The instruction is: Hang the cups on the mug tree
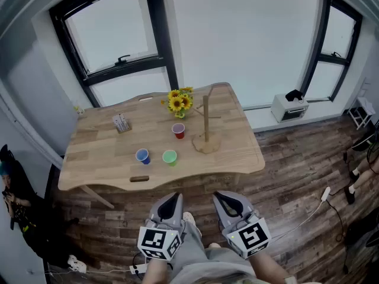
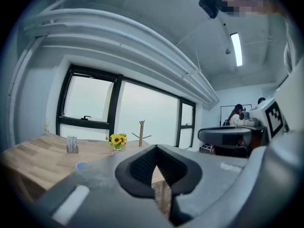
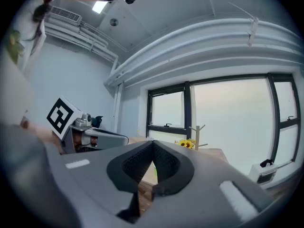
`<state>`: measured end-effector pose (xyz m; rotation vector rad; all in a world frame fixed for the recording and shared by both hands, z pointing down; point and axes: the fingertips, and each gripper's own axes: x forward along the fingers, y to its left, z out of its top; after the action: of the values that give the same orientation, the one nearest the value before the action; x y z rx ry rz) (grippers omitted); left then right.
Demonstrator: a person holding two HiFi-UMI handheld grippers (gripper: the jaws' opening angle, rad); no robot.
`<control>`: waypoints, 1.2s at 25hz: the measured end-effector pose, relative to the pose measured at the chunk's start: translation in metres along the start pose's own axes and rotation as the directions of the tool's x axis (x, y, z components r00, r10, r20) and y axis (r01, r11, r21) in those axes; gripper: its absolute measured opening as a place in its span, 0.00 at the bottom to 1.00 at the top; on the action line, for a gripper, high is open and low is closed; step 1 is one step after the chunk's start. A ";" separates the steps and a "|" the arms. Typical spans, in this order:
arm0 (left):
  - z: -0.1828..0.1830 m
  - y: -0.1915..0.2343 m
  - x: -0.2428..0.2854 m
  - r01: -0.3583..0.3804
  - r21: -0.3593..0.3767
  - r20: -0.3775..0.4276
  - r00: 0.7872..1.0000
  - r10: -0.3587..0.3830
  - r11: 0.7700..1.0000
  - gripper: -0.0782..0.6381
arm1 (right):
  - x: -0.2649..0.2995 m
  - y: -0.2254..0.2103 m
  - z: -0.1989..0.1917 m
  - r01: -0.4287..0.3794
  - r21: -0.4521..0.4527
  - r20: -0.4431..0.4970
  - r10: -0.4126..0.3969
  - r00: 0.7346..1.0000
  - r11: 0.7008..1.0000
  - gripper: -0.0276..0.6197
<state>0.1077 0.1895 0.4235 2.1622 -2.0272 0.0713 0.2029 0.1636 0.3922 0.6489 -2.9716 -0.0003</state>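
Observation:
In the head view three small cups stand on the wooden table [image 1: 237, 158]: a red cup [image 1: 178, 130], a blue cup [image 1: 143, 155] and a green cup [image 1: 170, 157]. The wooden mug tree [image 1: 205, 123] stands upright to the right of the red cup, its pegs bare. My left gripper [image 1: 175, 196] and right gripper [image 1: 218, 195] are held side by side before the table's front edge, well short of the cups. Both are shut with nothing in them. The left gripper view shows shut jaws [image 2: 156, 148], the blue cup [image 2: 80, 165] and the mug tree [image 2: 141, 133] far off. The right gripper [image 3: 153, 146] points at the mug tree [image 3: 197, 136].
A vase of sunflowers [image 1: 179, 102] sits behind the red cup. A small card holder [image 1: 121, 123] stands at the table's left, and a brown block [image 1: 140, 178] lies near the front edge. A white appliance [image 1: 289, 106] and cables are on the floor at right. A person [image 1: 12, 188] sits far left.

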 end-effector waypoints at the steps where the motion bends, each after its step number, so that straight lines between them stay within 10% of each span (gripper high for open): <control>1: -0.001 0.001 0.002 0.002 0.000 -0.002 1.000 -0.002 1.000 0.11 | 0.001 0.001 0.001 -0.007 -0.007 0.011 0.007 1.000 1.000 0.04; 13: -0.004 0.026 0.024 -0.001 -0.009 -0.019 1.000 0.000 1.000 0.11 | 0.034 -0.015 0.000 -0.004 -0.058 0.015 0.005 1.000 0.998 0.05; 24: 0.012 0.083 0.065 -0.035 -0.019 -0.022 0.999 0.034 0.999 0.11 | 0.110 -0.032 0.006 -0.085 -0.160 -0.051 0.078 0.996 0.983 0.37; 30: 0.014 0.119 0.085 -0.069 -0.018 -0.033 0.997 0.068 0.997 0.11 | 0.150 -0.041 0.001 -0.116 -0.178 -0.076 0.104 0.992 0.977 0.39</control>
<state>-0.0061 0.0970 0.4345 2.0667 -2.0753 0.0948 0.0839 0.0637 0.4052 0.4528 -2.8936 -0.2343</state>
